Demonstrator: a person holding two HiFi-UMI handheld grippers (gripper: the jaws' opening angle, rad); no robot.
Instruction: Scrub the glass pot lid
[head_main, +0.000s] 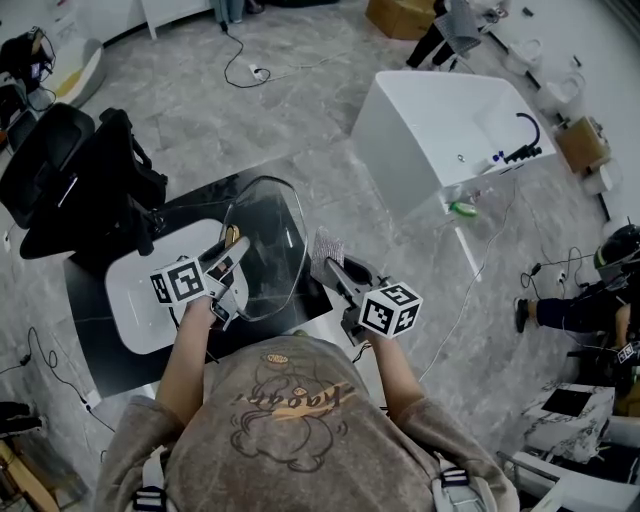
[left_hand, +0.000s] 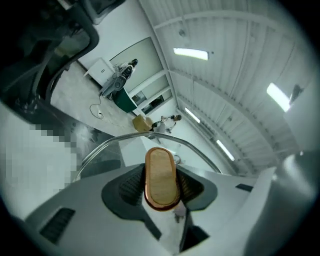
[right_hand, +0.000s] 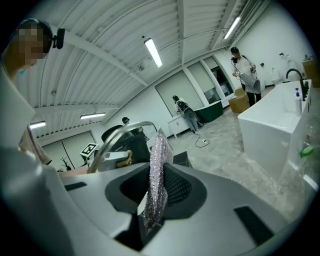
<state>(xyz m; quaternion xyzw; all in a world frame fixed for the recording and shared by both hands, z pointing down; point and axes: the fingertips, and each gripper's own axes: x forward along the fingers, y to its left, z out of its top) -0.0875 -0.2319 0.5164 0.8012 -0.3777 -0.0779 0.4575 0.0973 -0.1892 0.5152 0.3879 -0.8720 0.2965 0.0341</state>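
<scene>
Left gripper (head_main: 236, 246) and right gripper (head_main: 329, 262) point forward, both gripping.

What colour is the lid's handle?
The handle is pale wood, coppery rim; best in left gripper view.

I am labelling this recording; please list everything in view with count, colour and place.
table: one, black, before the person
tray: one, white, on the table
glass pot lid: one, clear with tan knob, over the table
scouring cloth: one, silver, right of the lid
office chair: one, black, left of the table
sink unit: one, white, far right
left gripper: one, grey, shut on the lid's knob
right gripper: one, grey, shut on the cloth
</scene>
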